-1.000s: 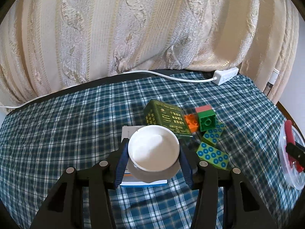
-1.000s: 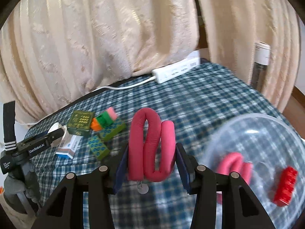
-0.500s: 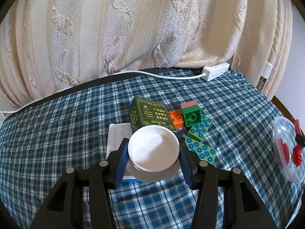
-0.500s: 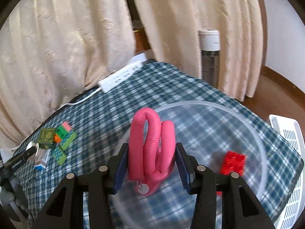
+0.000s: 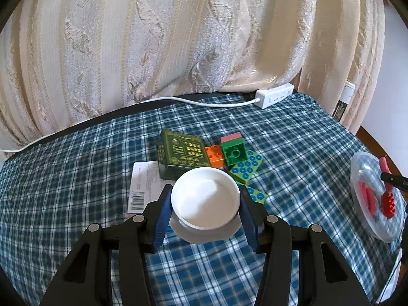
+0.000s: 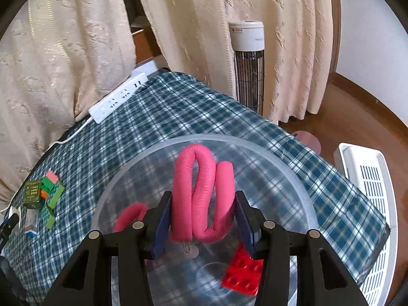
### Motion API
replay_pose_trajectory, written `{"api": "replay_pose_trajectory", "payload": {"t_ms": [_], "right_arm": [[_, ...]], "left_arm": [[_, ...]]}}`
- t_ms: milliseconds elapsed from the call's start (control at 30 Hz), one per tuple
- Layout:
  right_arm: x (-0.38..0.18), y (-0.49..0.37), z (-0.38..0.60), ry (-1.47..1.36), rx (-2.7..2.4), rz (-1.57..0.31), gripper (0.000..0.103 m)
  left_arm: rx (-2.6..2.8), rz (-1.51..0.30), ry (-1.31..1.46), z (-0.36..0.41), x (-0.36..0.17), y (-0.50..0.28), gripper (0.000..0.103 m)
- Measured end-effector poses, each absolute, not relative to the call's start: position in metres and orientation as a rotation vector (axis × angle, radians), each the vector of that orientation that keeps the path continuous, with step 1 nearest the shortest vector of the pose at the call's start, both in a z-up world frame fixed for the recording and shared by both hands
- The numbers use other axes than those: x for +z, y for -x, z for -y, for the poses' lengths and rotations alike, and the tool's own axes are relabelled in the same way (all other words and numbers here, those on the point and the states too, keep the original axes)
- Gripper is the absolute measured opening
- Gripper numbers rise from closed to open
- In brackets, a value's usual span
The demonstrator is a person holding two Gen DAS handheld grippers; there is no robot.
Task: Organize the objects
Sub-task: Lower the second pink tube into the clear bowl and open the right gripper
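The left tool (image 5: 205,210) is clamped on a white round lid (image 5: 205,201), its blue pads pressing the rim on both sides, and it holds the lid above the desk (image 5: 63,178), which is covered in a blue-and-white plaid cloth. Just beyond the lid lies a dark green box (image 5: 182,156), with a white printed carton (image 5: 144,181) partly under it on the left. To the right of the box sit an orange brick (image 5: 215,155) and a green brick (image 5: 234,153) with a pink piece on top; two flat green plates with blue dots (image 5: 246,165) lie beside and in front of them. At the far edge of the desk a white power strip (image 5: 274,98) rests against the cream curtain (image 5: 178,38). The right tool (image 6: 202,219) grips a folded pink foam roller (image 6: 201,193) between its pads and holds it over a clear plastic bowl (image 6: 293,168) that stands at the right end of the desk. Inside the bowl lie a red brick (image 6: 242,276) near the right finger and a second pink roller (image 6: 130,215) on the left. In that view the green box and bricks appear far off to the left, and a white basket (image 6: 367,193) stands on the floor to the right.
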State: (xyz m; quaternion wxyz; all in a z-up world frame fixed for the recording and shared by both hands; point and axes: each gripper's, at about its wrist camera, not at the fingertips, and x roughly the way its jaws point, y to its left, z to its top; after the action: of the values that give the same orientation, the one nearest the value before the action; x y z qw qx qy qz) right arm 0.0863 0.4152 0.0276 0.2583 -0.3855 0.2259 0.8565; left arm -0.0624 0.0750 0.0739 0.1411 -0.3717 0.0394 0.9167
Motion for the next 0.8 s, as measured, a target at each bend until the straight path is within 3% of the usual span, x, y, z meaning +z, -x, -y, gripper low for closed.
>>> {"api": "replay_pose_trajectory", "payload": {"t_ms": [133,200,800], "right_arm": [[0.027,-0.086,-0.423,1.042,2.326,-0.625,0.052],[0.027,-0.088,-0.425,1.026,2.336,-0.65,0.061],[0.042,-0.137,-0.417,0.805,2.432,-0.611,0.064]], "left_arm": [[2.636,-0.123,1.07,-0.082,0.076,0.058,0.051],[2.628,-0.132,1.071,-0.088,0.077,0.056,0.051],[2.5,-0.254,1.055,-0.171,0.076,0.033,0.051]]}}
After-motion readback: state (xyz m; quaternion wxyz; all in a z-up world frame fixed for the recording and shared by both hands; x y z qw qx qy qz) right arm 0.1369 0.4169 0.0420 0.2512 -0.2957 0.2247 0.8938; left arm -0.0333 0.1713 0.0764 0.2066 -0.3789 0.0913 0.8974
